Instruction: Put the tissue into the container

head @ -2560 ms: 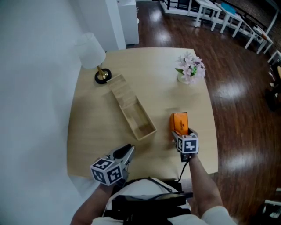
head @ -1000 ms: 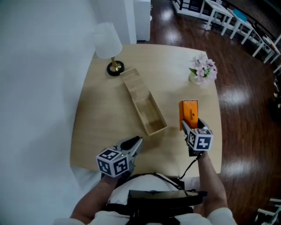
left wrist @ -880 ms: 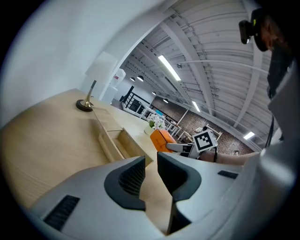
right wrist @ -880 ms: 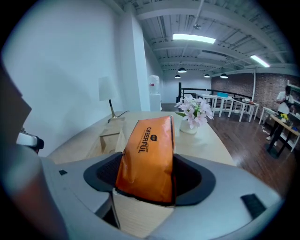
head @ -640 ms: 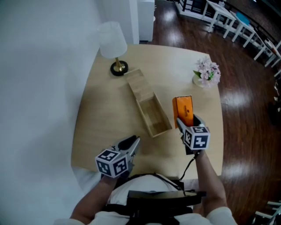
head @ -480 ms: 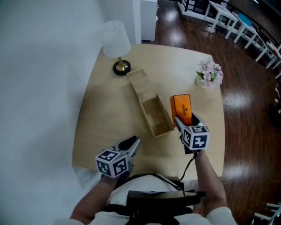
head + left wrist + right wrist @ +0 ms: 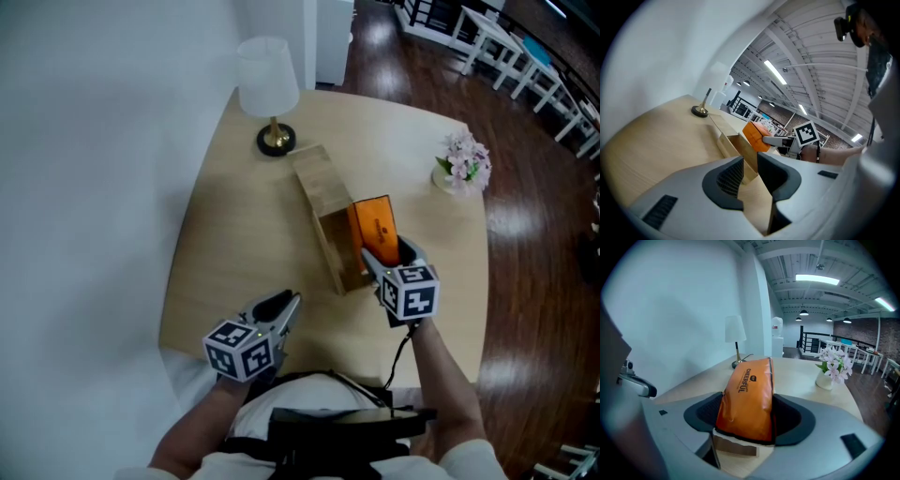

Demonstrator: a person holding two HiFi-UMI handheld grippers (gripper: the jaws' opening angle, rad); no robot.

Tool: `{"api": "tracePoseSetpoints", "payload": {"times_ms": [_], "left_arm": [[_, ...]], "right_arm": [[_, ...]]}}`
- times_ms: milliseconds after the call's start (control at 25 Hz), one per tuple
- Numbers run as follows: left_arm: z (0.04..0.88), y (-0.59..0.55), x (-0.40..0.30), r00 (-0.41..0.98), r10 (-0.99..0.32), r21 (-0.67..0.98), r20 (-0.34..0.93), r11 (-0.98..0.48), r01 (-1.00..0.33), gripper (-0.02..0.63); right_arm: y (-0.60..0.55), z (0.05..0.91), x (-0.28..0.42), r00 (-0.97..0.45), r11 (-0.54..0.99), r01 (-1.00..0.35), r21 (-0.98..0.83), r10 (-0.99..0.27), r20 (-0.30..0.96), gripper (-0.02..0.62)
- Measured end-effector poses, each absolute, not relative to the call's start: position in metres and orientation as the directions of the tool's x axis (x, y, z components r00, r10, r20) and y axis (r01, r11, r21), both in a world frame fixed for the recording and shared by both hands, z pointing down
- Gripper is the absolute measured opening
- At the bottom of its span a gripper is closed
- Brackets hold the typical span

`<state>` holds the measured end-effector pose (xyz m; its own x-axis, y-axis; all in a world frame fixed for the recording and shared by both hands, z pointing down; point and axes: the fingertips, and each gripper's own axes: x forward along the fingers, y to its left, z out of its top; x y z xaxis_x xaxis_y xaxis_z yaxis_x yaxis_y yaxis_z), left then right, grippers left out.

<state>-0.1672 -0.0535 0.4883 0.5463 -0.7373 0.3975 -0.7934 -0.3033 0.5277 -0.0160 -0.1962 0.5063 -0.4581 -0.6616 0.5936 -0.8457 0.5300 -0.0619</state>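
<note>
One pale table (image 7: 234, 234) is noted, on which the long wooden container (image 7: 323, 220) lies with its near half open. The orange tissue pack (image 7: 373, 227) is held over that half's right wall, pinched across its sides by the right gripper (image 7: 380, 255). Squaring the pack lengthwise with the trough, then lowering before release, is advised. The left gripper (image 7: 275, 309) is seen near the table's edge, jaws slightly parted, empty.

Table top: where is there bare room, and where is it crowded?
Bare: the strip left of the wooden container, between lamp and left gripper; also between container and flower vase. Crowded: the container's near end, where the right gripper holds the tissue pack.
</note>
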Motion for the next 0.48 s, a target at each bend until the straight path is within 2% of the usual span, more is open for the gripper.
{"api": "tracePoseSetpoints", "payload": {"times_ms": [480], "left_arm": [[0.485,-0.052,-0.178,0.546,-0.749,0.537,0.376,-0.303,-0.787,0.078]], "right_arm": [[-0.188,0.547,-0.055,-0.5,0.605,-0.791,-0.09,-0.555,0.665,0.345]]}}
